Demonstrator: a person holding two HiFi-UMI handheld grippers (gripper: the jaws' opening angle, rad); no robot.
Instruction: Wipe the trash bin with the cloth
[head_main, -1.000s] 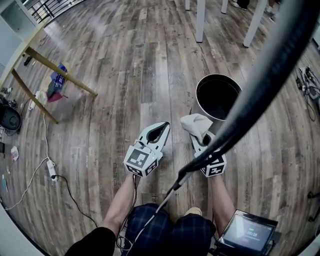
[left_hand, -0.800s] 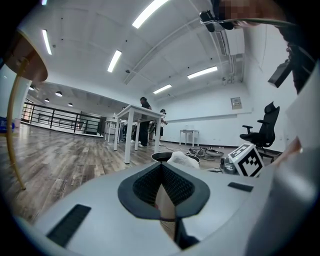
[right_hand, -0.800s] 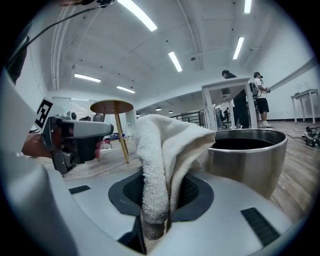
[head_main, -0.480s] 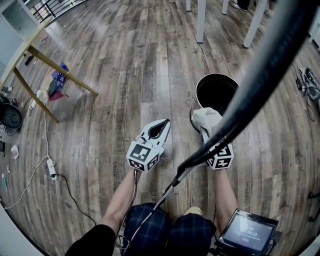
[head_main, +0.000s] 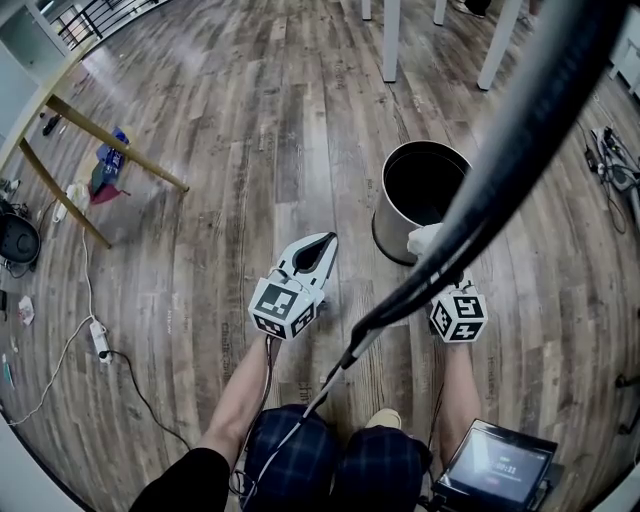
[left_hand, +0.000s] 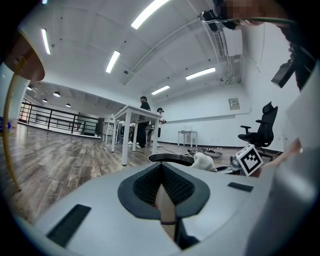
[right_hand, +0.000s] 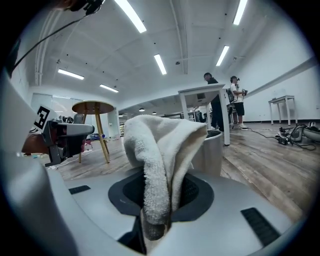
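A round metal trash bin (head_main: 392, 222) with a black inside stands on the wooden floor ahead of me. My right gripper (right_hand: 158, 212) is shut on a white terry cloth (right_hand: 160, 145). The cloth (head_main: 424, 238) lies against the bin's near wall, just below the rim. In the right gripper view the bin (right_hand: 211, 150) rises directly behind the cloth. My left gripper (head_main: 325, 240) hovers left of the bin, shut and with nothing between its jaws. From the left gripper view the bin's rim (left_hand: 170, 158) and the cloth (left_hand: 204, 161) show beyond the jaws.
A thick black cable (head_main: 520, 150) crosses the head view diagonally and hides part of my right gripper. White table legs (head_main: 390, 40) stand beyond the bin. A wooden stand (head_main: 110, 150) and a power strip (head_main: 101, 338) are at the left. A small screen (head_main: 497, 465) sits near my right knee.
My right gripper has carried the cloth rightward along the bin's near wall, from its left front to its right front. The left gripper has barely moved.
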